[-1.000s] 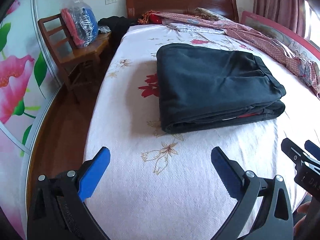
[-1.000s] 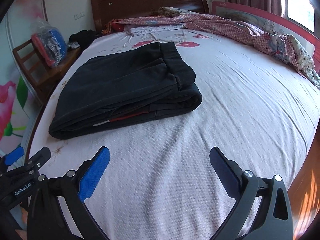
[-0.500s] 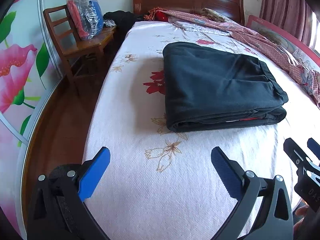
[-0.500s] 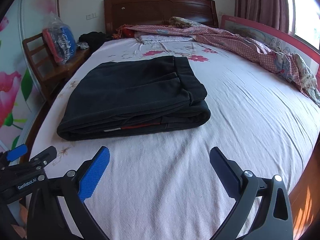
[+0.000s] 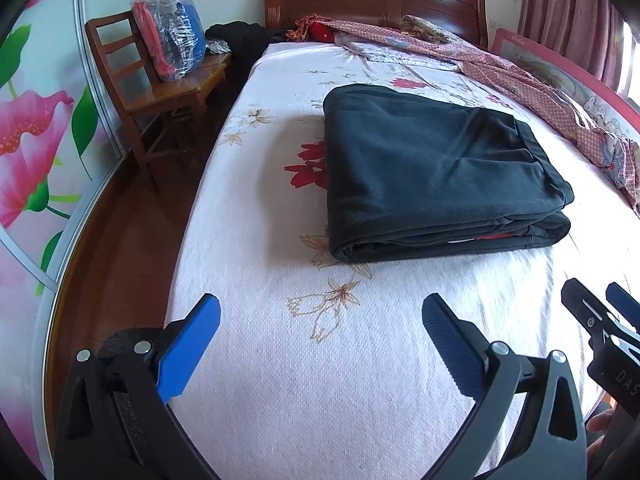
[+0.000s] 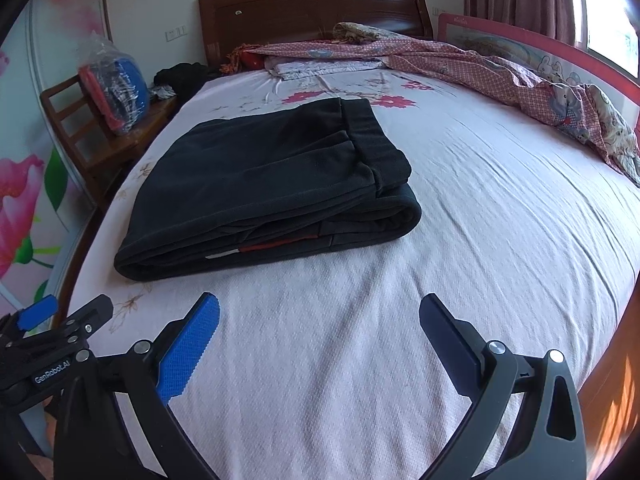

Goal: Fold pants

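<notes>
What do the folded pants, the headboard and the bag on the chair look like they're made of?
Pants: soft matte dark knit, maybe fleece or jersey; the folds look thick and rounded, without sheen.
Headboard: reddish-brown wood or veneer with a glossy varnish; light glints along its curved top.
Bag: thin clear plastic; it is crinkled and shiny, and red and blue contents show through.

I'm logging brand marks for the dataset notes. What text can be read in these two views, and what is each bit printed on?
"GenRobot.AI": white print on the body of the left gripper, seen in the right wrist view.
"DAS": cut off at the frame edge, on the body of the right gripper, seen in the left wrist view.
Pink bed rail: small lettering, too small to read.
</notes>
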### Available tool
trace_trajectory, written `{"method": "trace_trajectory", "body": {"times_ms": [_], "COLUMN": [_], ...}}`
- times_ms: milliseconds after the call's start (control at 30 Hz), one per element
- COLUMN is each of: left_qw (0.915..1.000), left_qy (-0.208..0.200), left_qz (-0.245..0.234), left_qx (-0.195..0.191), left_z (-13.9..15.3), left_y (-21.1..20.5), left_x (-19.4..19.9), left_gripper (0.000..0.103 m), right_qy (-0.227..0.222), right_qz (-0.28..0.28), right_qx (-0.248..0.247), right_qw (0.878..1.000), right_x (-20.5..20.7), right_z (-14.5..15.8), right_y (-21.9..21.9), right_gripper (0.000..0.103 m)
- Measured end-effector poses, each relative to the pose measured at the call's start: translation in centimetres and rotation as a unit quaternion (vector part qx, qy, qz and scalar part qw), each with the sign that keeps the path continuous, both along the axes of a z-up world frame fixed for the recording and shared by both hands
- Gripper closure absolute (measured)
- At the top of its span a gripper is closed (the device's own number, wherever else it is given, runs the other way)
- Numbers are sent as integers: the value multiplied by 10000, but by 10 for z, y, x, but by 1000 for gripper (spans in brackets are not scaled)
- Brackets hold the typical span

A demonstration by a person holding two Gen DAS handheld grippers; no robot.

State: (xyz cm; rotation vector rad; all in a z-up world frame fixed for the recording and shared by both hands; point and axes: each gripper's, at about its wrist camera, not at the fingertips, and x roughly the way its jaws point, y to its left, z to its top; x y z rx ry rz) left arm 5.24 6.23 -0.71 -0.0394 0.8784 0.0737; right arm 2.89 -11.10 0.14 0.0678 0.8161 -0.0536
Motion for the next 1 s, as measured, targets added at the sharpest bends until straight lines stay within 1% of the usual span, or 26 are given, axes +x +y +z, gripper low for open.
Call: {"method": "trace_trajectory", "body": {"times_ms": [1000], "left_qw": [10000], "left_qy": [45], "left_qz": [-43], "left_qx": [10], "left_z": [-1], "left_y": [-2], "left_x": [0], "left_gripper": [2], "right_qy": [91], "right_qz": [20], "right_qx": [110], "right_qw": [9999], "right_x": [0], "right_z": [-4], "right_y": [1], "right_gripper": [4]}}
